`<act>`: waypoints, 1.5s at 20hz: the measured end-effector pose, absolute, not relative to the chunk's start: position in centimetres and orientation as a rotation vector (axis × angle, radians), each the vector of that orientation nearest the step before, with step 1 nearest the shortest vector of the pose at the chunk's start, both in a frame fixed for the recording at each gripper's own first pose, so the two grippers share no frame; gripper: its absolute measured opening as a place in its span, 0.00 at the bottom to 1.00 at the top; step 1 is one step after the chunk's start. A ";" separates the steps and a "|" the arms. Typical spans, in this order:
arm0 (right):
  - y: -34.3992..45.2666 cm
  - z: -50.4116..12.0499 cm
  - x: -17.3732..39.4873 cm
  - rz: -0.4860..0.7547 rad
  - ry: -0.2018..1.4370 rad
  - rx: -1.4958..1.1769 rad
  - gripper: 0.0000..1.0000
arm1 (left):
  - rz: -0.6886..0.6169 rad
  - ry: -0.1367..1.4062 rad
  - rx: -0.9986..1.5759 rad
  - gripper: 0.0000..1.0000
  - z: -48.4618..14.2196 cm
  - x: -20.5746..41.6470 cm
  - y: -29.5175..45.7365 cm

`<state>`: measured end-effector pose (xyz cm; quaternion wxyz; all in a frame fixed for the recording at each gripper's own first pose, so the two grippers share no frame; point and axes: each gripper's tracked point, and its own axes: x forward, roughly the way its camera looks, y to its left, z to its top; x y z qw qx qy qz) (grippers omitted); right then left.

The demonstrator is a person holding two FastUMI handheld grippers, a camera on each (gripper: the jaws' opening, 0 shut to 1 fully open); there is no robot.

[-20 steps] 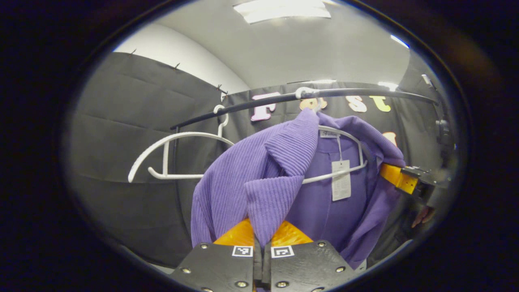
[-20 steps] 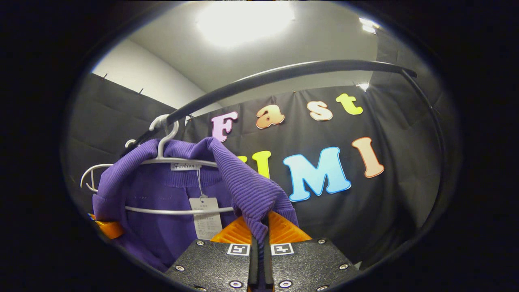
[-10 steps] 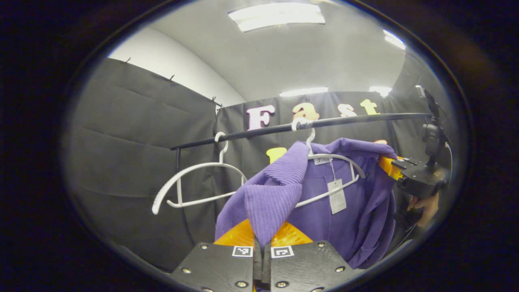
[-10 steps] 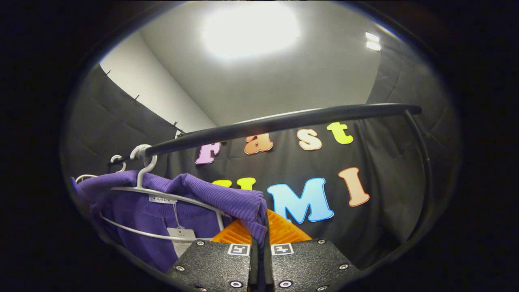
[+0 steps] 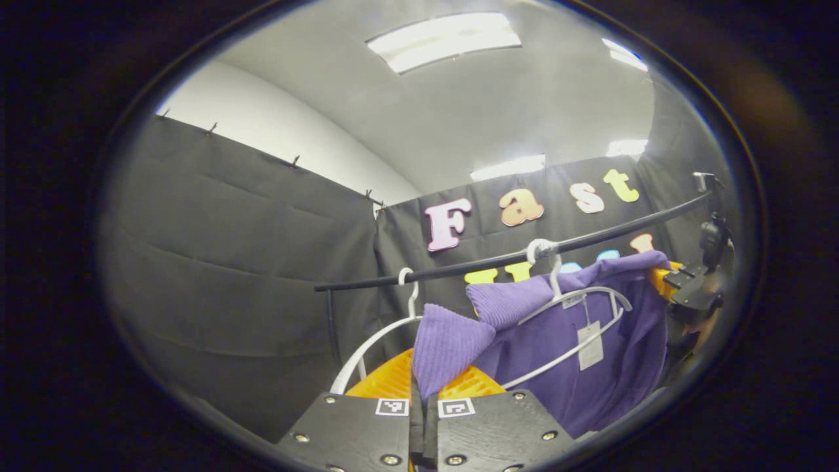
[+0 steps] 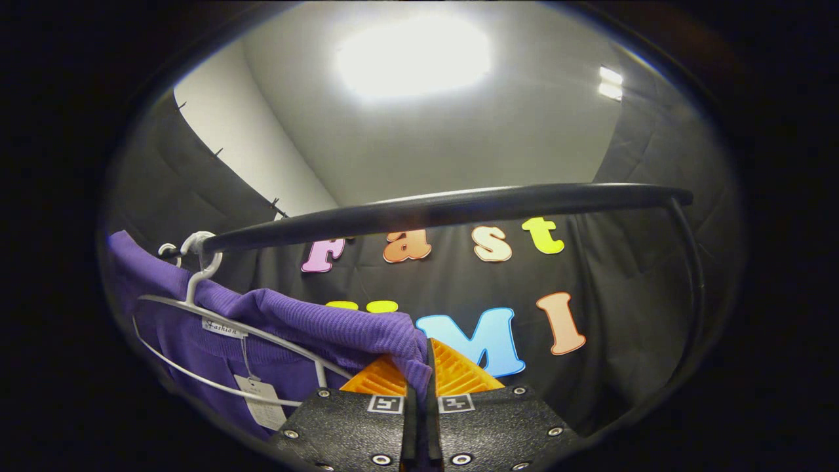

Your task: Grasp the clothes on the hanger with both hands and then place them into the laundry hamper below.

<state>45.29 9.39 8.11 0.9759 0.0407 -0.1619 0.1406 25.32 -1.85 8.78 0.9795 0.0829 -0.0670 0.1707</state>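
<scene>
A purple ribbed sweater (image 5: pixel 570 357) hangs stretched sideways off a white hanger (image 5: pixel 593 298) hooked on the black rail (image 5: pixel 498 259). My left gripper (image 5: pixel 423 387) is shut on one shoulder of the sweater, at the bottom of the left gripper view. My right gripper (image 6: pixel 419 370) is shut on the other shoulder of the sweater (image 6: pixel 314 324), which runs left to the hanger (image 6: pixel 196 305). The right gripper (image 5: pixel 682 288) also appears at the far right of the left gripper view, held by a hand. A paper tag (image 5: pixel 590 344) dangles from the collar.
A second, bare white hanger (image 5: pixel 377 341) hangs on the rail left of the sweater. The rail (image 6: pixel 446 206) crosses just above my right gripper and bends down at its right end (image 6: pixel 691 275). Black cloth walls stand behind and to the sides.
Both grippers have pulled down and outward with the sweater's shoulders. The rail and hanger now sit higher and farther off, and the sweater is drawn flatter across the hanger.
</scene>
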 end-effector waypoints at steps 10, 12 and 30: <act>11.6 4.0 48.6 0.321 -0.239 0.111 0.05 | 0.365 -0.149 0.210 0.01 11.0 28.9 2.8; 12.6 2.6 49.2 0.343 -0.196 0.134 0.05 | 0.360 -0.153 0.223 0.01 11.9 29.3 3.5; 16.5 -2.4 54.2 0.557 0.133 0.556 0.05 | 0.221 -0.018 0.228 0.06 9.4 34.0 5.2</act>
